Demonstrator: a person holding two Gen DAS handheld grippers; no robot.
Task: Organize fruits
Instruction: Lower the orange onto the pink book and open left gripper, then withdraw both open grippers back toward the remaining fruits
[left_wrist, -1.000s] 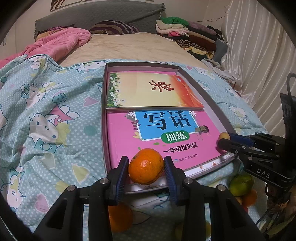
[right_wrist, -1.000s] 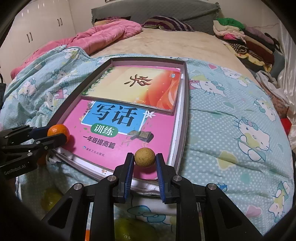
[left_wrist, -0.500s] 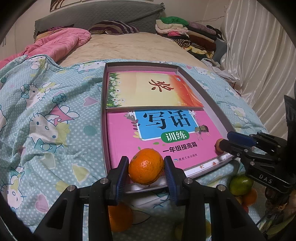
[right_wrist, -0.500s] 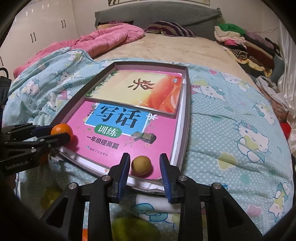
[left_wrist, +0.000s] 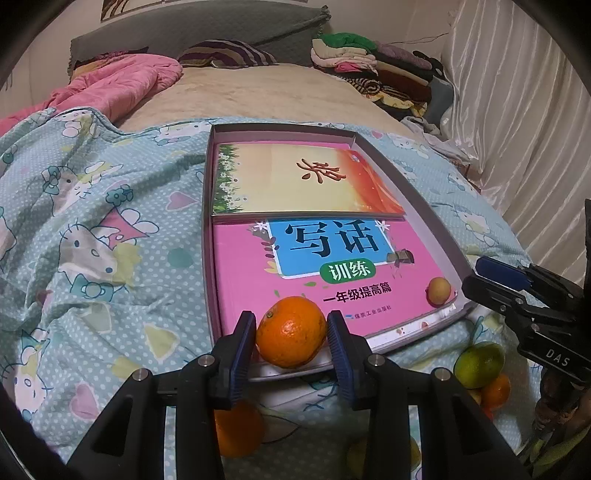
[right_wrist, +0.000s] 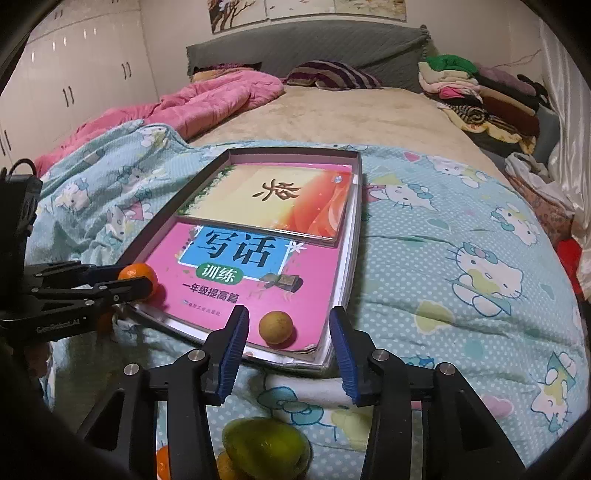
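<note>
1. Nearest, loose fruit lay below the bed's edge, including a green fruit (right_wrist: 264, 445) and an orange one (left_wrist: 238, 430).
2. The left gripper (left_wrist: 291, 334) was clamped on an orange (left_wrist: 291, 332) at the tray's (left_wrist: 436, 236) near edge.
3. The right gripper (right_wrist: 288, 332) stood with its jaws apart, having just been opening; a small yellow-brown fruit (right_wrist: 276, 327) sat between them, touching neither pad, on the pink book (right_wrist: 295, 266).
4. Farther back, a yellow-orange book (left_wrist: 306, 181) lay in the tray on the patterned quilt (left_wrist: 92, 229).
</note>
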